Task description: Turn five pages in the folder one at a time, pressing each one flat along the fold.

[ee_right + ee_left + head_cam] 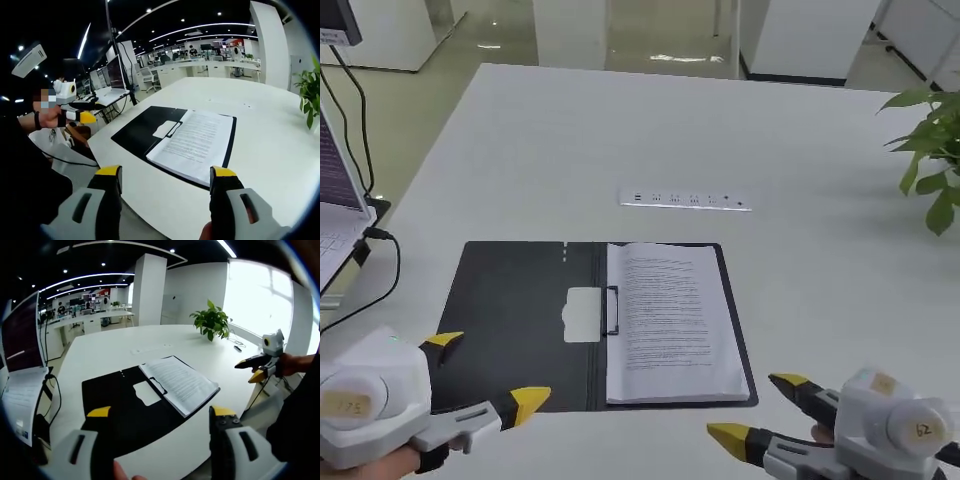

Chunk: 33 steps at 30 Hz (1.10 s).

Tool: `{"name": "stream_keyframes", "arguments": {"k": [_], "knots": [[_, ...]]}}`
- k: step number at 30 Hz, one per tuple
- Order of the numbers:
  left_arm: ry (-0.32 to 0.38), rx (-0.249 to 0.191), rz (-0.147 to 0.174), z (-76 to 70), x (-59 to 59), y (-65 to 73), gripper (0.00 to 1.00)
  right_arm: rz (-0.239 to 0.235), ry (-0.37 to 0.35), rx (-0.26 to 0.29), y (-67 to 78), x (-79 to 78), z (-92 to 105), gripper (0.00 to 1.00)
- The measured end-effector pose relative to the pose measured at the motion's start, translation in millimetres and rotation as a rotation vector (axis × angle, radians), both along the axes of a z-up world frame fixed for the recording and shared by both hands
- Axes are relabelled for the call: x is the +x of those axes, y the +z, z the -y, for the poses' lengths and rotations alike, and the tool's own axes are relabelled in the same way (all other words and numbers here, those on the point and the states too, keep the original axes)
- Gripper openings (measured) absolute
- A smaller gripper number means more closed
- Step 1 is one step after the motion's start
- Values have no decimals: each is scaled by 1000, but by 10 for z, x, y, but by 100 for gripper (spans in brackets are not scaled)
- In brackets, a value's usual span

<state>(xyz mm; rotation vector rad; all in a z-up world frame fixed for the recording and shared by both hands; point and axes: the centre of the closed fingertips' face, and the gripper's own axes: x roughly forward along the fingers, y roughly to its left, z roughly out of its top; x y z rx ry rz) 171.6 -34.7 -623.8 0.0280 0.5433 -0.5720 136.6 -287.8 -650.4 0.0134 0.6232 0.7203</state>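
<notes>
The folder [515, 330] lies open on the counter [620, 130], pages [675, 320] on its right half. The left tool [488, 372] and right tool [760, 410] hover spread, empty. Sheets seem light, floppy; pinch one outer corner.

A white socket strip [686, 199] lies flush in the top of a wide white table [620, 120], about midway across it. Well to the left of the strip, at the table's edge, stands an open laptop [332, 170] with lines of text on its screen. A black cable [397, 268] loops away from the laptop's near corner. Well to the right of the strip, a leafy green plant [930, 160] reaches in over the opposite edge. Beyond the strip, past the table's far end, stand a white square column [148, 290] and rows of office desks [220, 62] under ceiling lights. A bright window [255, 295] lies on the plant's side of the strip.
</notes>
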Motion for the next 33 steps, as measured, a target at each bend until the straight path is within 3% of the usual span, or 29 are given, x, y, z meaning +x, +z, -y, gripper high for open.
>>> {"name": "stream_keyframes", "arguments": {"k": [8, 18, 33], "knots": [[-62, 9, 6, 168, 147, 30, 77, 7, 3, -16, -5, 0, 1, 72], [-138, -4, 15, 555, 337, 55, 77, 11, -46, 1, 26, 29, 78, 72], [-234, -18, 25, 1144, 468, 80, 76, 3, -50, 19, 28, -26, 168, 72]]}}
